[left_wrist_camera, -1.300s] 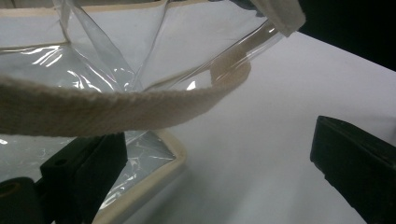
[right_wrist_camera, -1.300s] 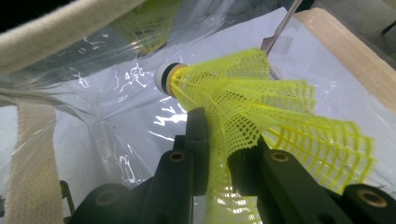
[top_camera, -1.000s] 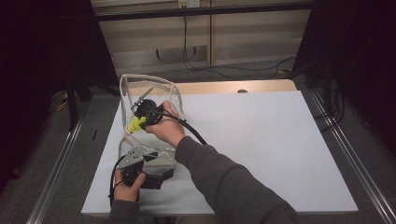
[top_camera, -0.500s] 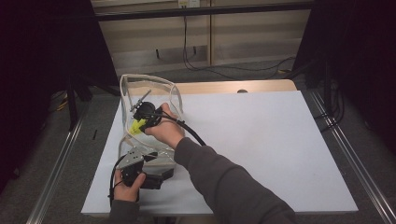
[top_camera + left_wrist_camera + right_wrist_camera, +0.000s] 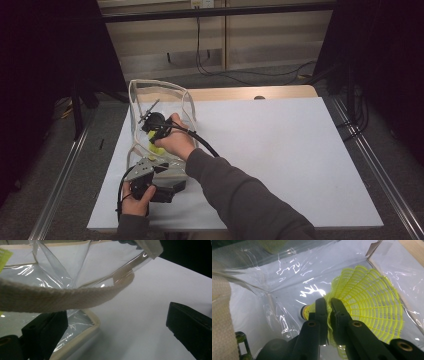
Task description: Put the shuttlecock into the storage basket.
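A clear plastic bag (image 5: 160, 89) with beige trim stands open on the white table (image 5: 280, 150). My right gripper (image 5: 154, 131) reaches into it from the right. Its jaws have just been closing and are shut on the yellow shuttlecock (image 5: 157, 148). In the right gripper view the gripper (image 5: 329, 307) pinches the shuttlecock (image 5: 367, 297) where the cork meets the mesh skirt, above the bag's clear floor (image 5: 274, 277). My left gripper (image 5: 162, 170) sits at the bag's near end. In the left gripper view the gripper (image 5: 117, 332) is open wide, with the bag's corner (image 5: 85, 322) beside its left jaw.
A beige strap (image 5: 50, 298) of the bag hangs across the left gripper view. The table's wooden far edge (image 5: 250, 92) shows behind the bag. Metal rails (image 5: 380, 170) run along both sides, and cables (image 5: 240, 70) lie on the floor beyond.
My right hand has shifted a little toward the near side, bringing the shuttlecock lower in the bag. The left hand and the bag have stayed put.
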A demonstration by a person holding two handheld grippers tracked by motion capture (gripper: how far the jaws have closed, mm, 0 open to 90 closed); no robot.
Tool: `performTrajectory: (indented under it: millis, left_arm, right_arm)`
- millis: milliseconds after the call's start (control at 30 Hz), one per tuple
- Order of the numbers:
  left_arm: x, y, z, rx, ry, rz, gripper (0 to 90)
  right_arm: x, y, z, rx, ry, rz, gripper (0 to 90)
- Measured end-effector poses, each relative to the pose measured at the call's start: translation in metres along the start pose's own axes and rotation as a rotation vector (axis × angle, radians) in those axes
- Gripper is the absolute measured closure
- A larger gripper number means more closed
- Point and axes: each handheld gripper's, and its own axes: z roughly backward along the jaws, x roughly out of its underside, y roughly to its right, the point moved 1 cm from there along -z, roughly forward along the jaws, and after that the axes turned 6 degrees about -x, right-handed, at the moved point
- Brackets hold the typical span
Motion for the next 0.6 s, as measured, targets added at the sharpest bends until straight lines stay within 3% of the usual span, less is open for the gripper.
performTrajectory:
  millis: [500, 600]
  left_arm:
    - [-0.0001, 0.0004, 0.0003, -0.001, 0.005, 0.005, 3.8]
    - [-0.0004, -0.0001, 0.0007, -0.003, 0.004, 0.002, 3.8]
  right_arm:
    - [0.0023, -0.0015, -0.0015, -0.016, -0.025, -0.023, 70.4]
    - [0.0031, -0.0006, -0.0006, -0.018, -0.035, -0.039, 71.9]
